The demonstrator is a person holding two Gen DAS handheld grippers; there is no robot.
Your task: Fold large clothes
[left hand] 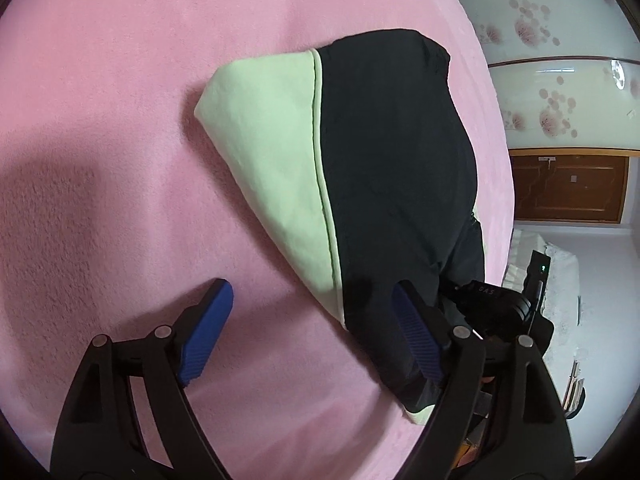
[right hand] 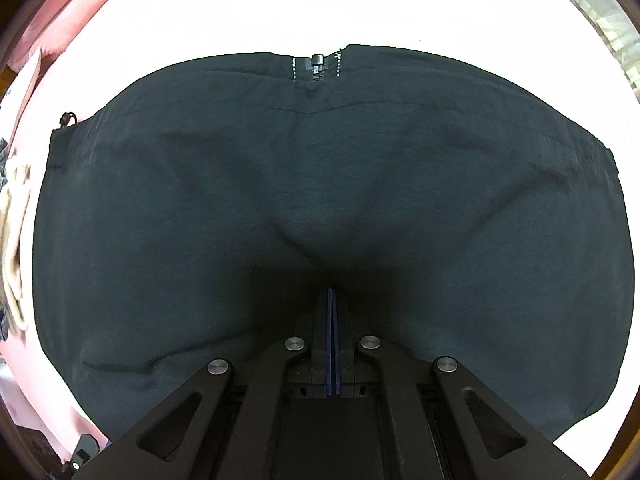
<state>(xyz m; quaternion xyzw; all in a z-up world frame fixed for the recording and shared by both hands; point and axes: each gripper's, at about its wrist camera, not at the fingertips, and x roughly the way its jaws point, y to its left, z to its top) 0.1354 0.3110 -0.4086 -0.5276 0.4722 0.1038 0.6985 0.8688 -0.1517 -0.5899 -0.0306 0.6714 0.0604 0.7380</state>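
Observation:
A black jacket (left hand: 392, 168) with a light green lining panel (left hand: 276, 152) lies partly folded on a pink blanket (left hand: 100, 140). My left gripper (left hand: 312, 312) is open above the blanket, its right finger (left hand: 416, 332) over the jacket's near black edge, its left finger (left hand: 208, 328) over bare blanket. My right gripper (right hand: 332, 292) is shut on the black jacket (right hand: 320, 184), whose fabric fills that view; a zipper pull (right hand: 317, 65) shows at the far hem. The other gripper's black body (left hand: 504, 304) shows at the jacket's right edge in the left wrist view.
The blanket's edge runs along the right (left hand: 496, 160). Beyond it are flowered wardrobe doors (left hand: 560, 92), a brown wooden door (left hand: 568, 188) and white furniture (left hand: 560, 280). Cream cloth (right hand: 16, 220) lies at the left in the right wrist view.

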